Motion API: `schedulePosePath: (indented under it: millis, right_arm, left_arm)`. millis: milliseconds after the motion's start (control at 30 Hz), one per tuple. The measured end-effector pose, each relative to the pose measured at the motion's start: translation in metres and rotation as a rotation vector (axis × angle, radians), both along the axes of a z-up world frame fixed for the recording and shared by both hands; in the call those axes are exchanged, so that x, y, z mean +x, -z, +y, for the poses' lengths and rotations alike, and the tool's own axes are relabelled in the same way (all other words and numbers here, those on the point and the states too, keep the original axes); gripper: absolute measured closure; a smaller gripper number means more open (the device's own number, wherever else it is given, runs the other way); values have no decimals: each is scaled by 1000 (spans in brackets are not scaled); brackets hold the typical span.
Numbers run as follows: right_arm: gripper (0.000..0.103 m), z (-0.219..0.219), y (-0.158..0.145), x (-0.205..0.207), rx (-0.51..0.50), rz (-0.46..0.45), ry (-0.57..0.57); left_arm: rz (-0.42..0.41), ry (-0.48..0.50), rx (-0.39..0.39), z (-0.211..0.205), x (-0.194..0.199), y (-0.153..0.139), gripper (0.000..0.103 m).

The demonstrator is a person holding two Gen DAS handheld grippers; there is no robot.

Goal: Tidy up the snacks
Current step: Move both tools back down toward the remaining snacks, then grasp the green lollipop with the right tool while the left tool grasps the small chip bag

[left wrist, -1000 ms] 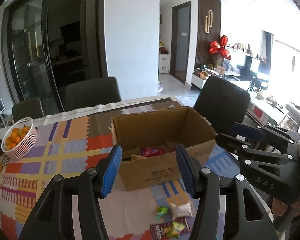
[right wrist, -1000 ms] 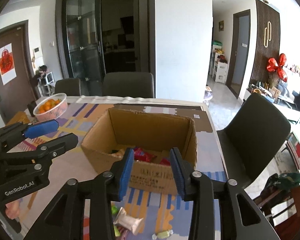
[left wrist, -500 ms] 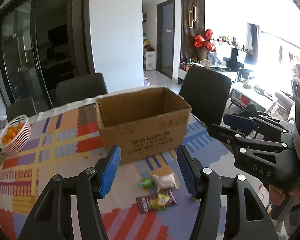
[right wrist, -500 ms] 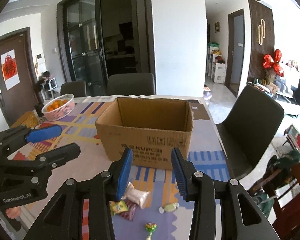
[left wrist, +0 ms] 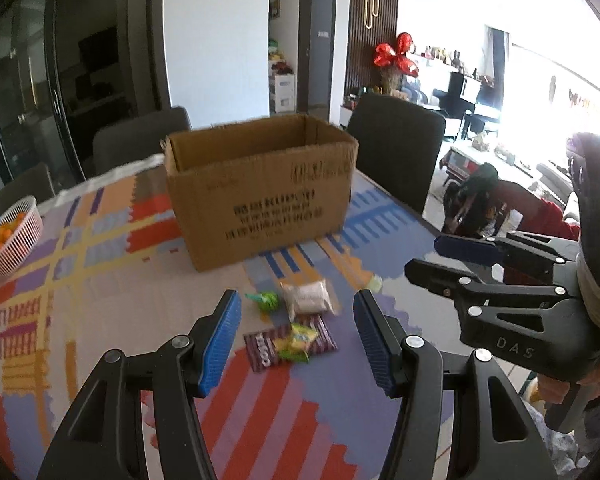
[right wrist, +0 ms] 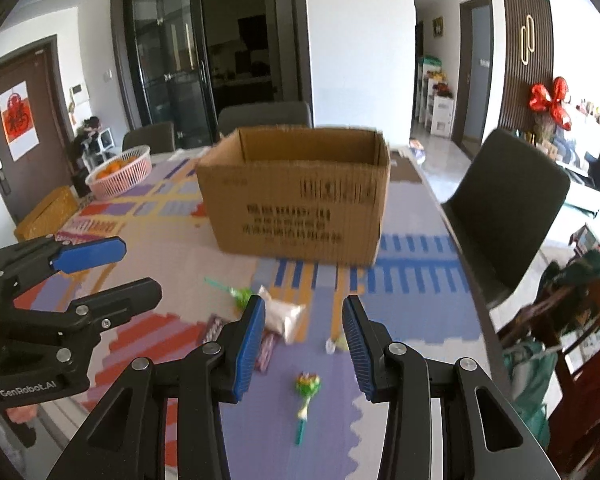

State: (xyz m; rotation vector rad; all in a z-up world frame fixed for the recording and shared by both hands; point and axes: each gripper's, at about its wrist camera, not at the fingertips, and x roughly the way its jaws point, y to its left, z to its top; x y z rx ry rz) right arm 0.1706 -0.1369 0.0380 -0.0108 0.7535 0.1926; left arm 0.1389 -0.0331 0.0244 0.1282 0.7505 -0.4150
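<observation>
An open cardboard box (left wrist: 260,196) stands on the patterned table; it also shows in the right wrist view (right wrist: 300,196). In front of it lie loose snacks: a white packet (left wrist: 306,297), a green candy (left wrist: 268,300), a purple wrapper (left wrist: 260,348) with a yellow-green packet (left wrist: 296,340) on it. In the right wrist view I see the white packet (right wrist: 284,314), a green lollipop (right wrist: 306,390) and a small candy (right wrist: 336,344). My left gripper (left wrist: 298,340) is open above the purple wrapper. My right gripper (right wrist: 304,340) is open and empty above the table.
A pink basket of oranges (left wrist: 10,236) stands at the far left, also in the right wrist view (right wrist: 120,170). Dark chairs (left wrist: 396,148) surround the table. A yellow object (right wrist: 46,216) lies at the left edge. The table's right edge (right wrist: 468,280) is close.
Both grippers have pulled back from the box and dropped lower toward the table. The box's inside is no longer seen, and the loose snacks now lie between the fingers.
</observation>
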Motion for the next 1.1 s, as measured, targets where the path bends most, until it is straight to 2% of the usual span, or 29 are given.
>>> schedulePosePath:
  millis: [667, 933, 1000, 1100]
  right_arm:
    - [62, 1, 89, 5, 5, 240, 31]
    - [62, 1, 104, 10, 17, 280, 53]
    - [62, 1, 108, 11, 19, 289, 56]
    - [62, 2, 112, 14, 24, 302, 58]
  left_arm:
    - [168, 38, 30, 0, 18, 89, 46]
    - [201, 43, 17, 0, 32, 109, 47]
    - [207, 44, 16, -2, 35, 112, 51]
    - [211, 46, 12, -4, 40, 115, 52]
